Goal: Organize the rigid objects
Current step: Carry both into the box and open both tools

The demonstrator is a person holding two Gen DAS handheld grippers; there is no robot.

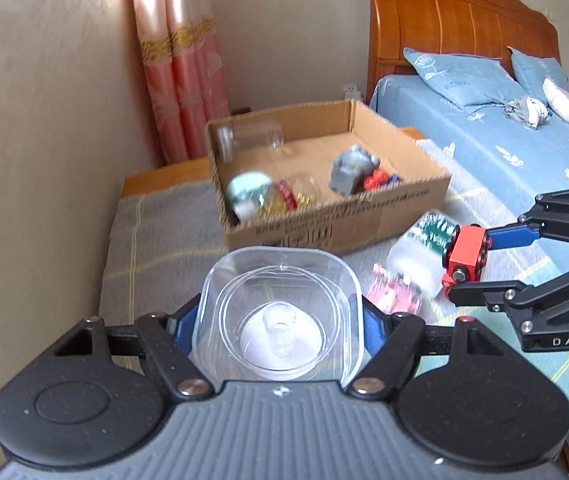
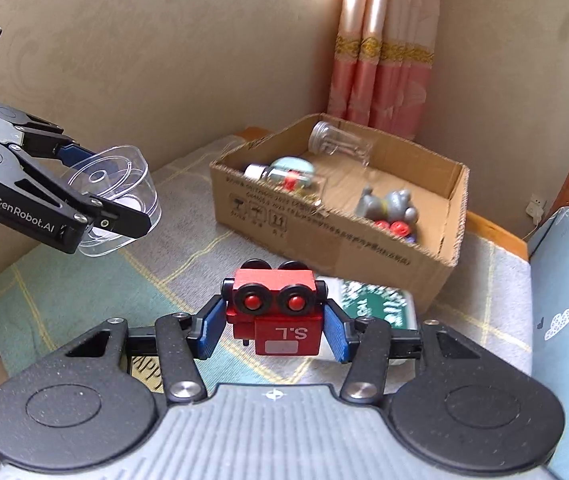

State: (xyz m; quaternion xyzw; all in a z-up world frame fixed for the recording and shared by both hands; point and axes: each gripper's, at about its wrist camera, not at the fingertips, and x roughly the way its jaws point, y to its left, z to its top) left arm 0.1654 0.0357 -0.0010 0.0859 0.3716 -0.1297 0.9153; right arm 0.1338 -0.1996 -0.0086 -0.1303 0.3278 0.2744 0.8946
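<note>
The left gripper [image 1: 278,320] pinches a clear tub [image 1: 278,312] between its blue pads, holding it above the blanket [image 1: 156,240] in front of the box [image 1: 324,216]. The right gripper [image 2: 274,320] clamps a red toy train [image 2: 276,308] by its sides, wheels facing up, also off the blanket and near the box's front wall. Inside the box lie a glass jar [image 2: 340,142], a grey figure [image 2: 388,204] and a small bottle [image 2: 280,170]. A green-labelled pack [image 2: 380,300] lies on the blanket just beside the box.
</note>
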